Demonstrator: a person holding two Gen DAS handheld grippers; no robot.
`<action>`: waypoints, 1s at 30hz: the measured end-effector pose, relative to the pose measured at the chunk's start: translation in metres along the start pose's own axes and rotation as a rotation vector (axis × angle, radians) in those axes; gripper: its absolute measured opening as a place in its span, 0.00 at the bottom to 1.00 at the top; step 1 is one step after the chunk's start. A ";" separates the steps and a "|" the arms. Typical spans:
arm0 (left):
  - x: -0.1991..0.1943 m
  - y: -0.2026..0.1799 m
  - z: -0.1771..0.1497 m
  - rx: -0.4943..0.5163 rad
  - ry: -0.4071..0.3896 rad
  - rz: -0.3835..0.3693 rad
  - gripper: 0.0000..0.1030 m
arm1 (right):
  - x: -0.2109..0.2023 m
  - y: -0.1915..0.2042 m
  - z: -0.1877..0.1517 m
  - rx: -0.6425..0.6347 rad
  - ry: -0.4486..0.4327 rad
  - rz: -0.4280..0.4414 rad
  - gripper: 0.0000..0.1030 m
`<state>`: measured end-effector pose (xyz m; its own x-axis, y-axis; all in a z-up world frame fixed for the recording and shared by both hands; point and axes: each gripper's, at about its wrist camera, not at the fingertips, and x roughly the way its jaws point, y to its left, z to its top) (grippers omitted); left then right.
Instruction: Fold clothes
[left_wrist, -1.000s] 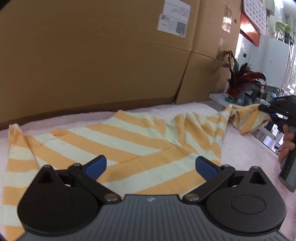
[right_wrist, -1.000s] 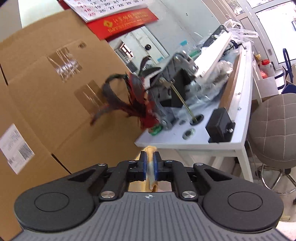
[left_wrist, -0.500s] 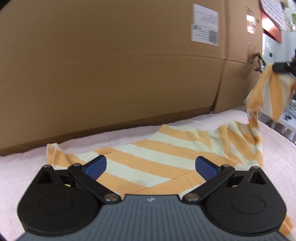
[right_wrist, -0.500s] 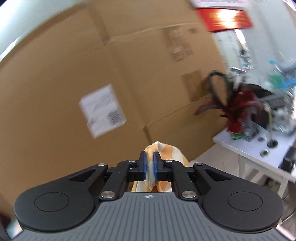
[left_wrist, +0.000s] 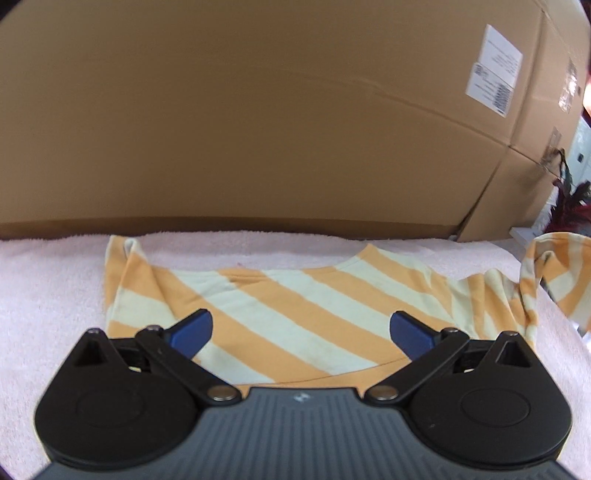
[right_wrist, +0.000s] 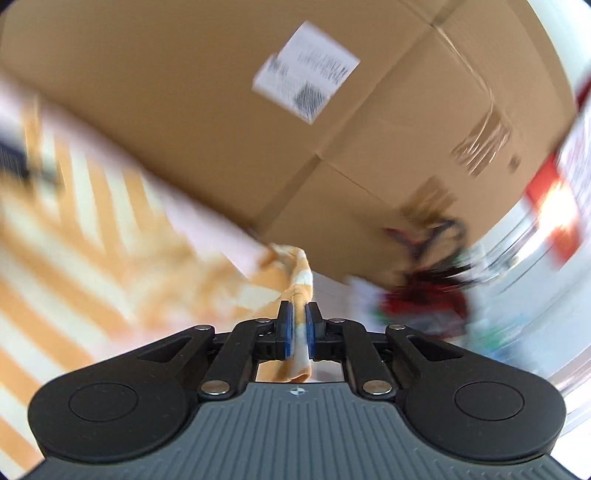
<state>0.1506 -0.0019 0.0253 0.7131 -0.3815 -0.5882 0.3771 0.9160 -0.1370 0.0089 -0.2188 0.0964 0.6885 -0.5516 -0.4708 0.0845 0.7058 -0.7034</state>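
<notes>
Stripes filled both views: one orange-and-cream striped shirt (left_wrist: 295, 314) lay spread on the pale pink towel (left_wrist: 48, 288) that covered the bench, reaching almost to the towel's far edge, where the brown cardboard boxes (left_wrist: 258, 122) stood like a wall. Two boxes could be counted along that back edge, a seam between them towards the right, and one white shipping label (left_wrist: 494, 70) sat high on the larger one. The left gripper (left_wrist: 301, 332) hung over the near part of the shirt with its two blue pads (left_wrist: 192, 330) spread wide apart and nothing between them, the cloth lying flat below. Off at the towel's right edge, one sleeve end (left_wrist: 557, 269) of the shirt was lifted clear of the surface and curled in the air. The right gripper (right_wrist: 299, 334) had its two blue pads (right_wrist: 285, 332) pinched tight on a fold of that same striped fabric (right_wrist: 301, 280), which stuck up between them and trailed down behind. That view was heavily blurred and tilted; the rest of the shirt showed as smeared stripes at the left, and one dark red feathery ornament (right_wrist: 424, 291) showed past the boxes on the right.
</notes>
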 end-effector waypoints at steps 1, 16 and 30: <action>-0.001 -0.002 -0.001 0.013 -0.002 -0.001 0.99 | 0.002 0.002 -0.005 -0.102 0.019 -0.079 0.07; 0.010 0.005 0.000 -0.021 0.047 -0.040 0.99 | -0.022 -0.003 0.035 0.046 -0.454 -0.518 0.05; 0.008 0.078 0.015 -0.355 0.004 0.212 0.99 | -0.048 0.123 0.075 -0.144 -0.735 -0.019 0.18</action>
<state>0.1949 0.0640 0.0220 0.7507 -0.1796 -0.6357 -0.0059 0.9604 -0.2784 0.0409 -0.0720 0.0721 0.9960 -0.0879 -0.0161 0.0406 0.6061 -0.7944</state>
